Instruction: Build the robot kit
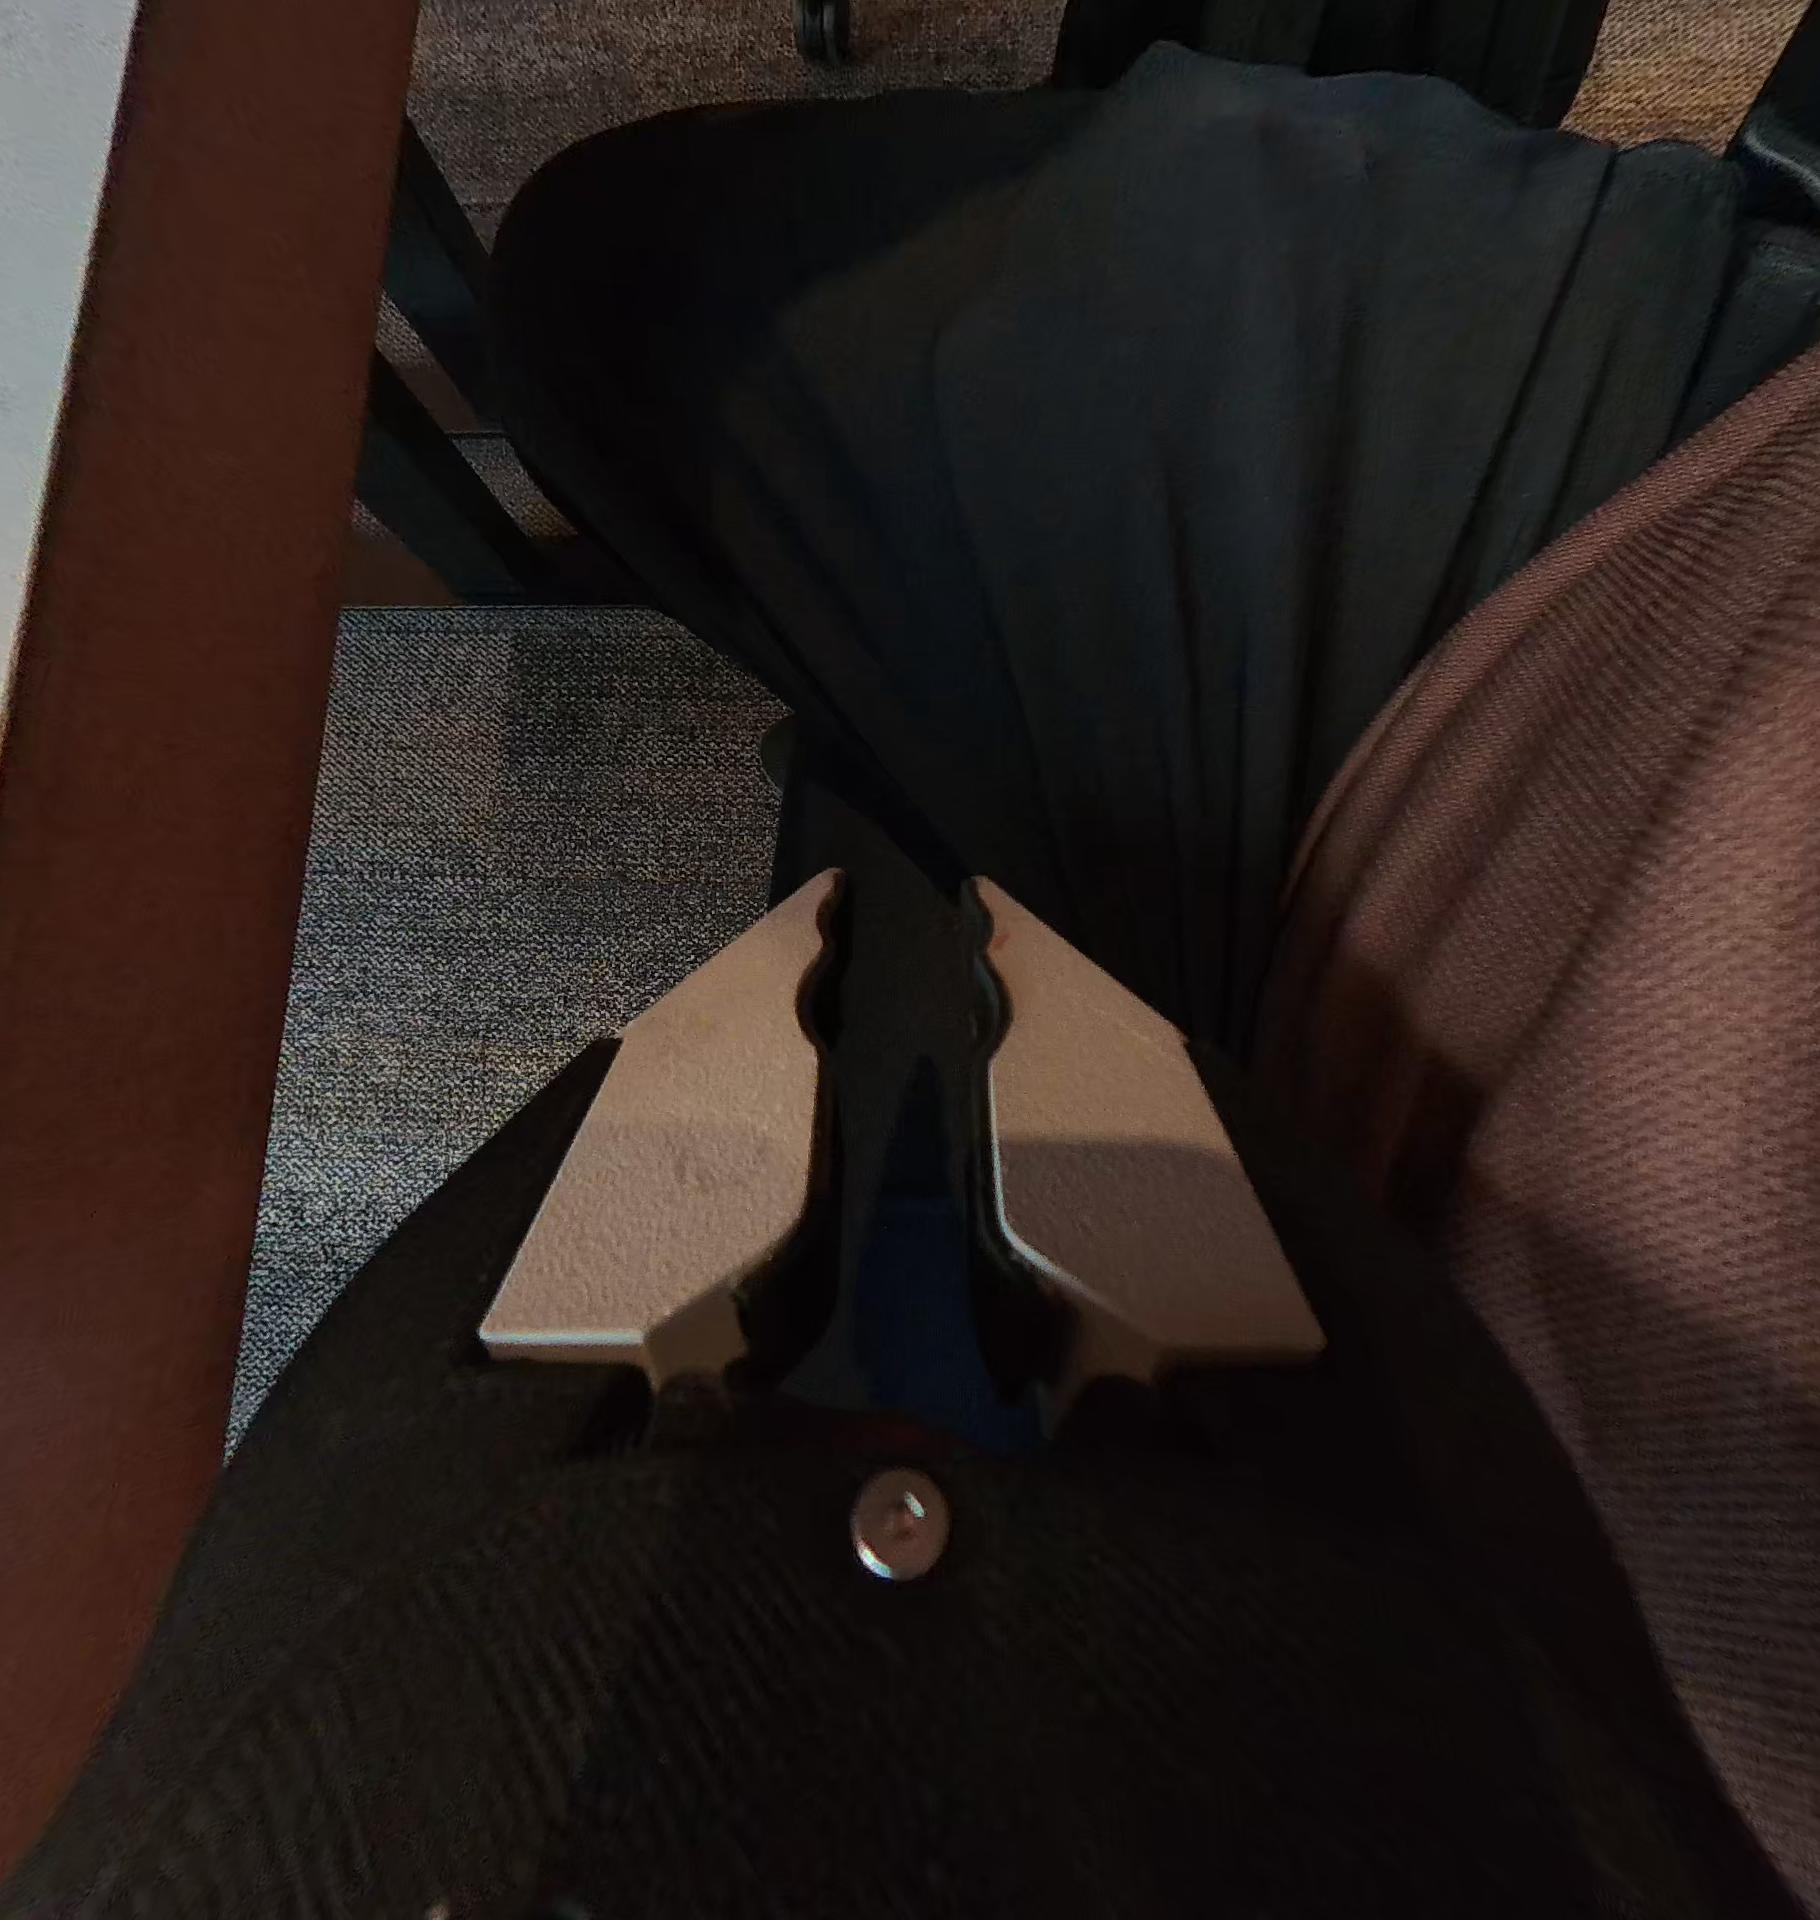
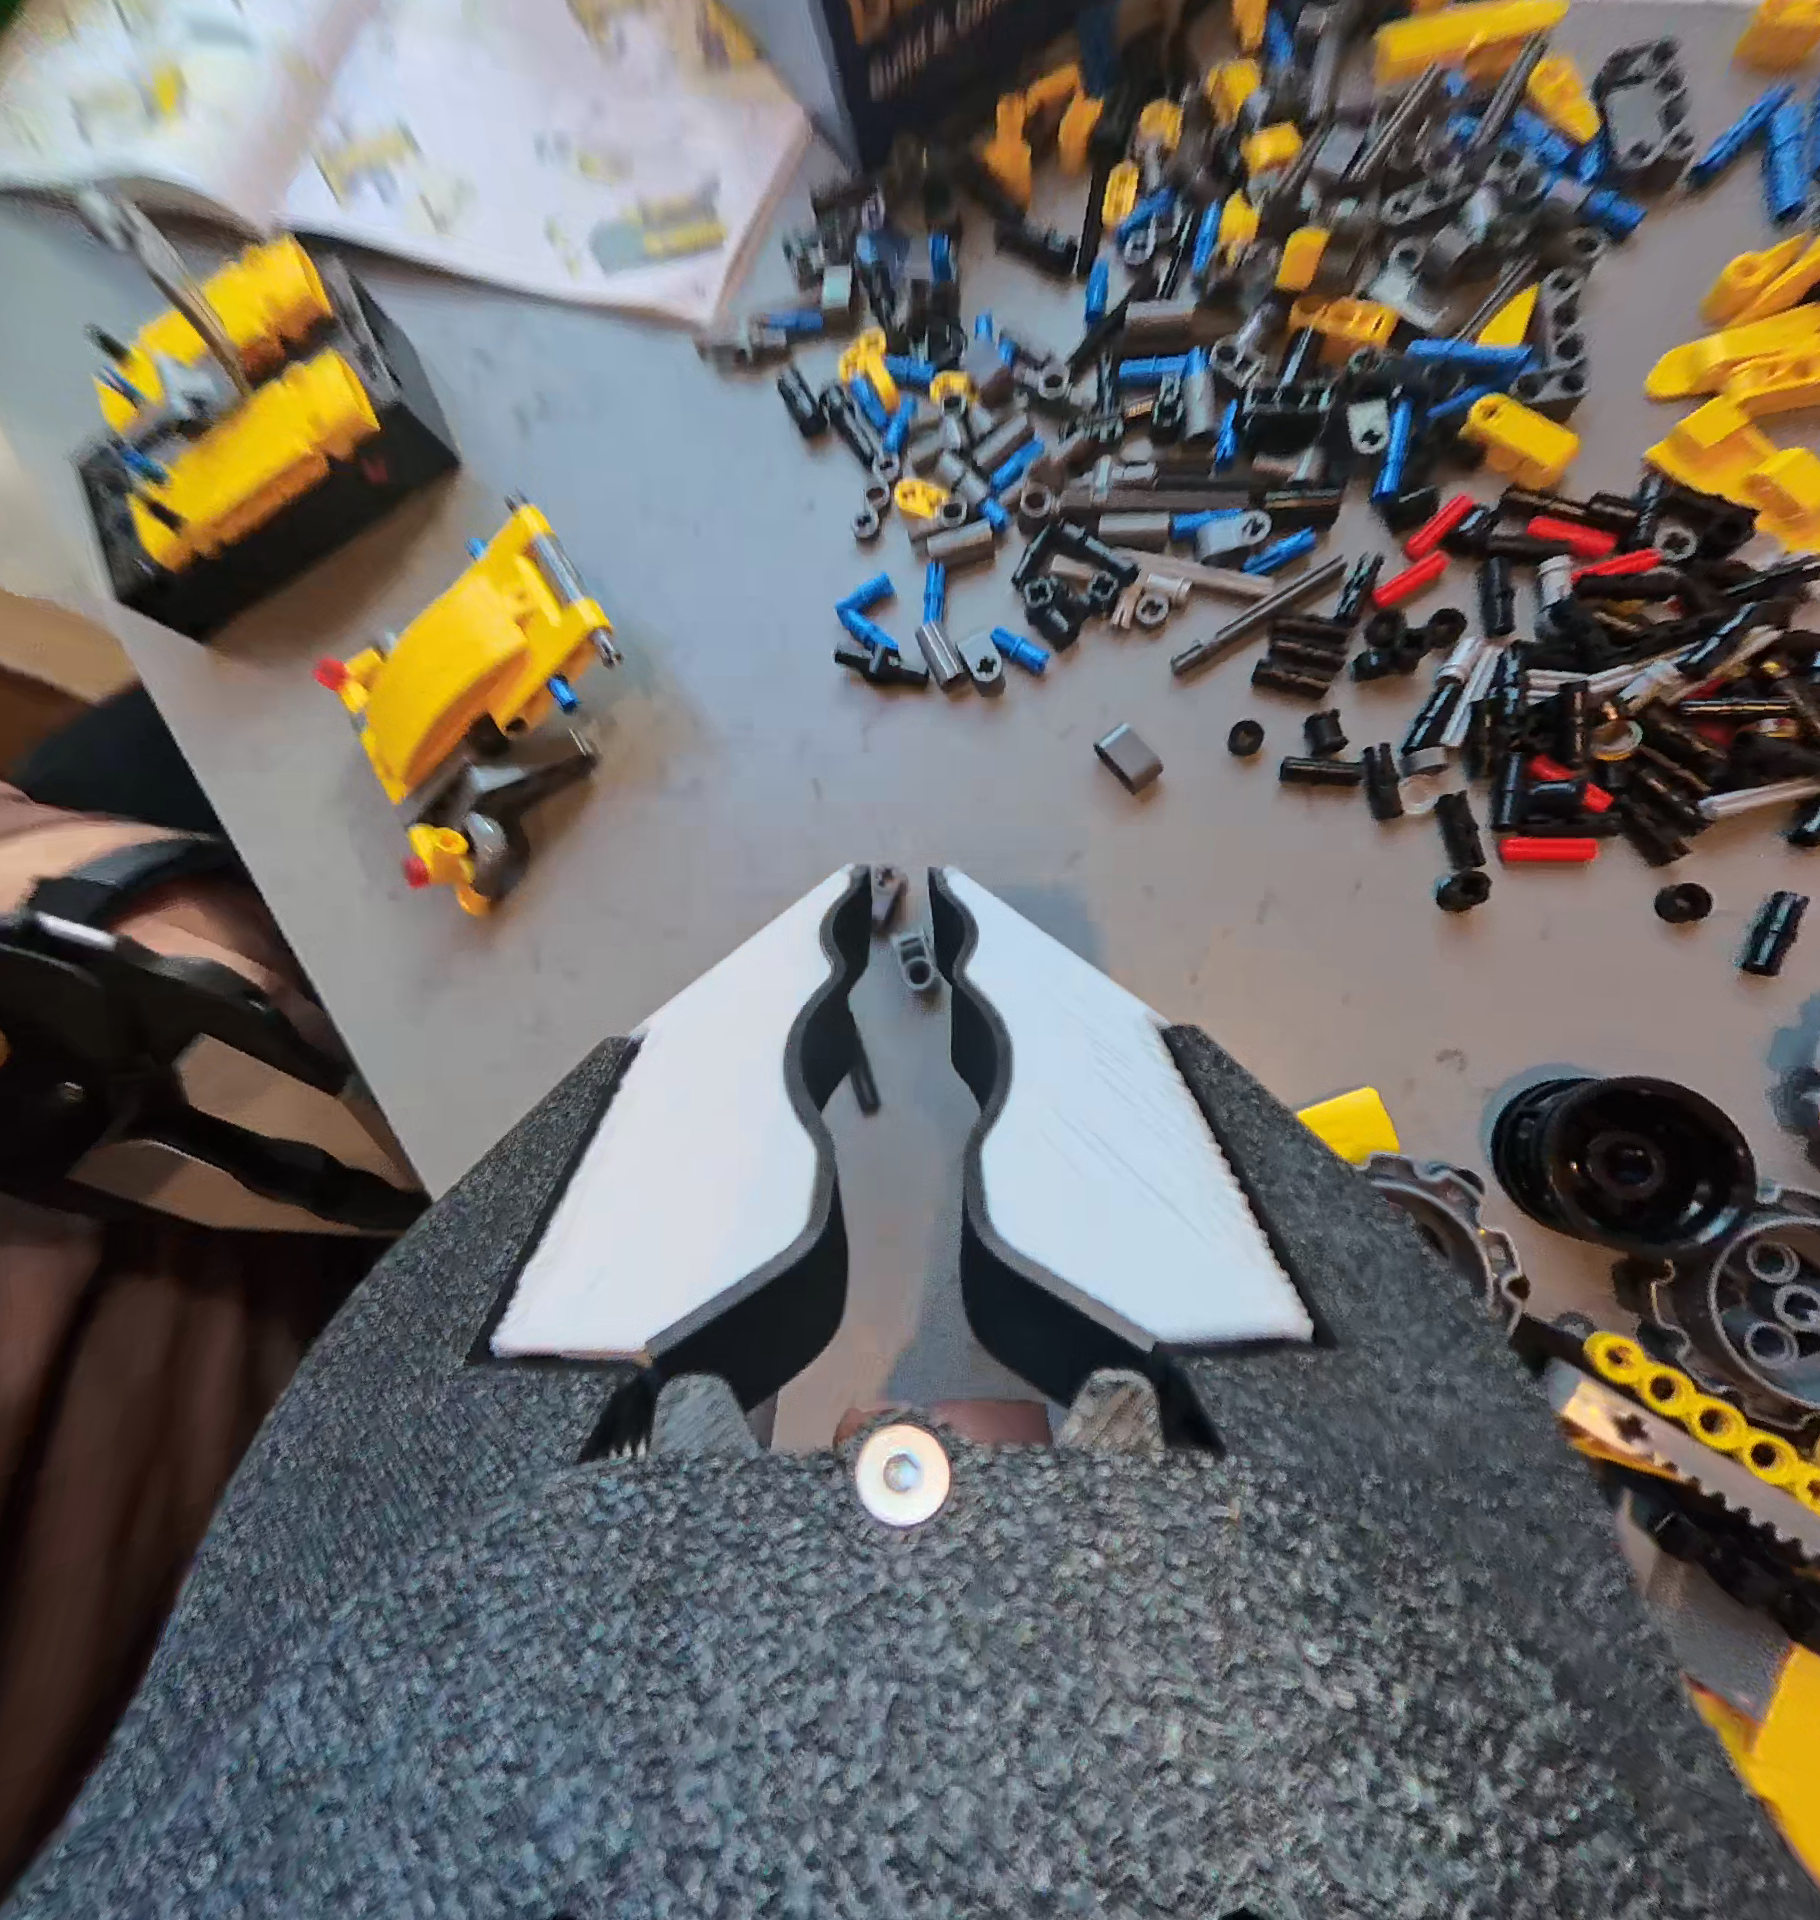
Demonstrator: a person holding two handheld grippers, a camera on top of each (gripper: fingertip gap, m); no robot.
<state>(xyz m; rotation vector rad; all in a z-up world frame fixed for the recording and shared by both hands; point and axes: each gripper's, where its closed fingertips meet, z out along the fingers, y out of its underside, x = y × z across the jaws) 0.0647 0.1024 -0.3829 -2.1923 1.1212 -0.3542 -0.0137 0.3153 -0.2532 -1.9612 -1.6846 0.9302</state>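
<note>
grey connector [image 2: 916,961] between right gripper [image 2: 901,878] fingers — apart

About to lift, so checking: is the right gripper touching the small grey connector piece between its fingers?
Cannot tell. In the right wrist view the small grey connector piece lies on the table between the right gripper fingers, close to the right finger, but blur hides any gap or contact.

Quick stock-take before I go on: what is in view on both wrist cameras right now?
Loose building pieces: many; blue, black, grey, yellow, red; table's far right.
Yellow sub-assembly: one, left of centre.
Yellow-and-black block assembly: one, far left.
Instruction booklet: one, white, top.
Black wheel hub: one, right edge.
Small grey connector: one, between the right gripper's fingers.
Grey table.
Right gripper: narrowly open.
Left gripper: below the table, over dark trousers.
</note>
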